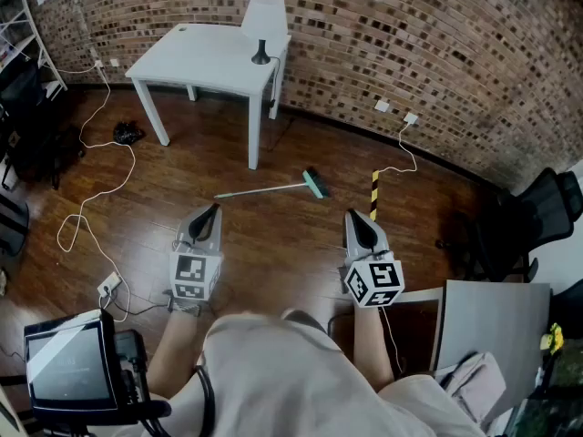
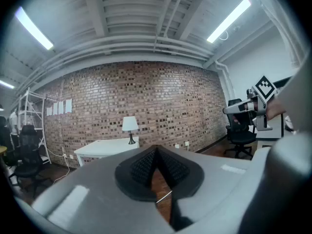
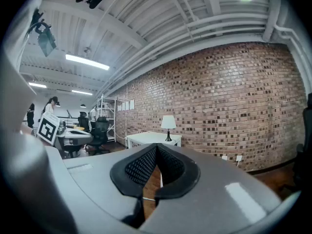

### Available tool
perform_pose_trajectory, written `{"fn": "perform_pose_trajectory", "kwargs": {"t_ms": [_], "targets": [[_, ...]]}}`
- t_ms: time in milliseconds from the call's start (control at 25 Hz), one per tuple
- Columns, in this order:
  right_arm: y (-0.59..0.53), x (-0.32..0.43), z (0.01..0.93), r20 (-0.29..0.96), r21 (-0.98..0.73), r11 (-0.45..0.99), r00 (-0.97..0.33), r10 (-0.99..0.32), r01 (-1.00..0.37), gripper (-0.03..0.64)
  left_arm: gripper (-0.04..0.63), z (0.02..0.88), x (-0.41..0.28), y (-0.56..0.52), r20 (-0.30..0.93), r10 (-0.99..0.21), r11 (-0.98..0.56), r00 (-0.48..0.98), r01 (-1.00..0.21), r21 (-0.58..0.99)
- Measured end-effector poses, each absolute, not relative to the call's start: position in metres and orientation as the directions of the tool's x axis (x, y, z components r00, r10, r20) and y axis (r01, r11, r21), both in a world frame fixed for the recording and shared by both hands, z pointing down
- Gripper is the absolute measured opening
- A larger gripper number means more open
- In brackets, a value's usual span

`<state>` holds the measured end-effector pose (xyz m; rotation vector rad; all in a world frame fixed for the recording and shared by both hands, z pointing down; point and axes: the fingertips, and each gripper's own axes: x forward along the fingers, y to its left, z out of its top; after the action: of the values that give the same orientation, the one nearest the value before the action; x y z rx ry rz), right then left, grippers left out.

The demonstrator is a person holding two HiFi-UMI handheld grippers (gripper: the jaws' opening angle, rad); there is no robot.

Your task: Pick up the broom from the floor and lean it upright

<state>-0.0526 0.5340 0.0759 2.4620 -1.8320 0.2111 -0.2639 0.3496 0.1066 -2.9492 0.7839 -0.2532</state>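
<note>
Broom (image 1: pixel 269 189) flat on floor (image 1: pixel 273 253) just ahead, long axis crosswise, bristle head rightward. Left hand-held gripper (image 1: pixel 211 212), closed and empty, near handle tip; right hand-held gripper (image 1: pixel 357 218), likewise closed and empty, nearer head.

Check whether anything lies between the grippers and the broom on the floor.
Nothing visible does. The broom lies on open wooden floor ahead of the left gripper and right gripper. The yellow-black striped bar sits right of the broom head, off both paths.
</note>
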Motion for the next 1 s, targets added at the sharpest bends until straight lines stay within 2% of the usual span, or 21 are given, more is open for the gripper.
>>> {"fn": "perform_pose_trajectory", "kwargs": {"t_ms": [360, 600, 1000], "targets": [[0.546, -0.049, 0.093, 0.199, -0.050, -0.315, 0.300, -0.933, -0.948, 0.012, 0.000, 0.123, -0.262, 0.352, 0.166, -0.475, -0.880, 0.864, -0.464, -0.103], [0.501, -0.005, 0.101, 0.194, -0.059, -0.298, 0.282, -0.940, -0.953, 0.012, 0.000, 0.136, -0.238, 0.315, 0.189, -0.500, -0.866, 0.845, -0.484, -0.126], [0.395, 0.103, 0.102, 0.176, -0.066, -0.220, 0.206, -0.963, -0.973, 0.012, 0.000, 0.124, -0.147, 0.223, 0.151, -0.583, -0.811, 0.798, -0.562, -0.163]]}}
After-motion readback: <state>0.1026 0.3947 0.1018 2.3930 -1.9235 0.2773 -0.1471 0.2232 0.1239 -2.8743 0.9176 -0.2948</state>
